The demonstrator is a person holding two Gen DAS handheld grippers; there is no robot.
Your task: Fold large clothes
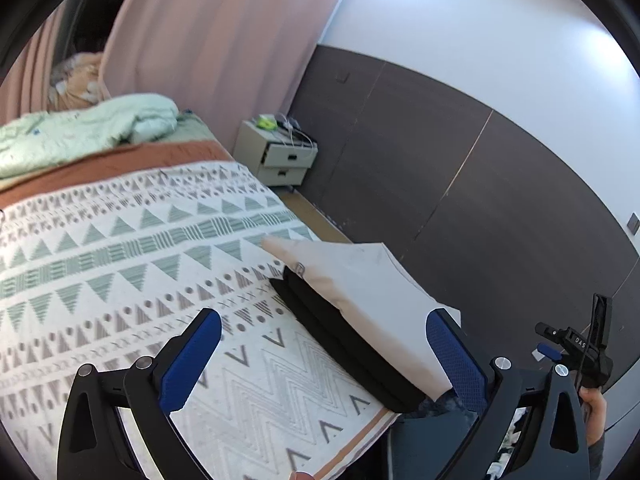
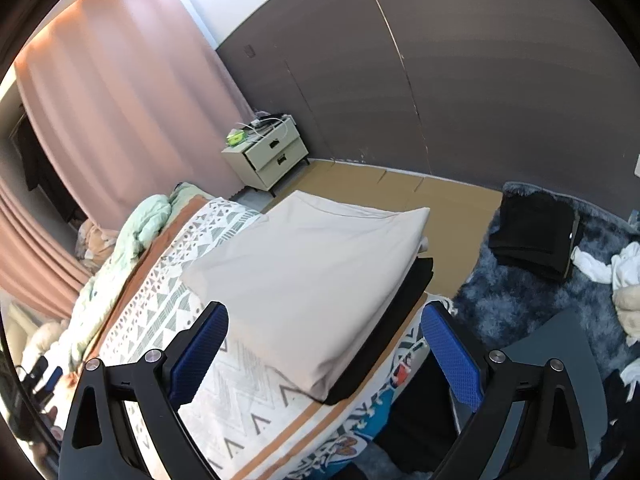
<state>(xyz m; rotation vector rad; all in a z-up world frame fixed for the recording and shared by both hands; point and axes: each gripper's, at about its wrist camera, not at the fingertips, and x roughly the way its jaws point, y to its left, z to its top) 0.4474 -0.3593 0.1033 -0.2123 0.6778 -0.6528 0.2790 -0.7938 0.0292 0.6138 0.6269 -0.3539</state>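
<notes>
A folded beige garment (image 1: 360, 280) lies on top of a folded black garment (image 1: 344, 340) at the bed's corner; the stack also shows in the right wrist view, beige (image 2: 312, 280) over black (image 2: 384, 344). My left gripper (image 1: 324, 354) is open and empty above the patterned bedspread (image 1: 120, 264), the stack between its fingers in view. My right gripper (image 2: 324, 354) is open and empty, hovering before the stack. The right gripper also shows in the left wrist view (image 1: 576, 352), held by a hand.
A green duvet (image 1: 80, 128) lies at the bed's far end. A nightstand (image 2: 268, 152) stands by the pink curtain (image 2: 120, 100). A blue shaggy rug (image 2: 540, 292) holds folded black clothes (image 2: 532, 236) and white clothes (image 2: 616, 268). A dark wall panel (image 1: 480, 184) runs along the right.
</notes>
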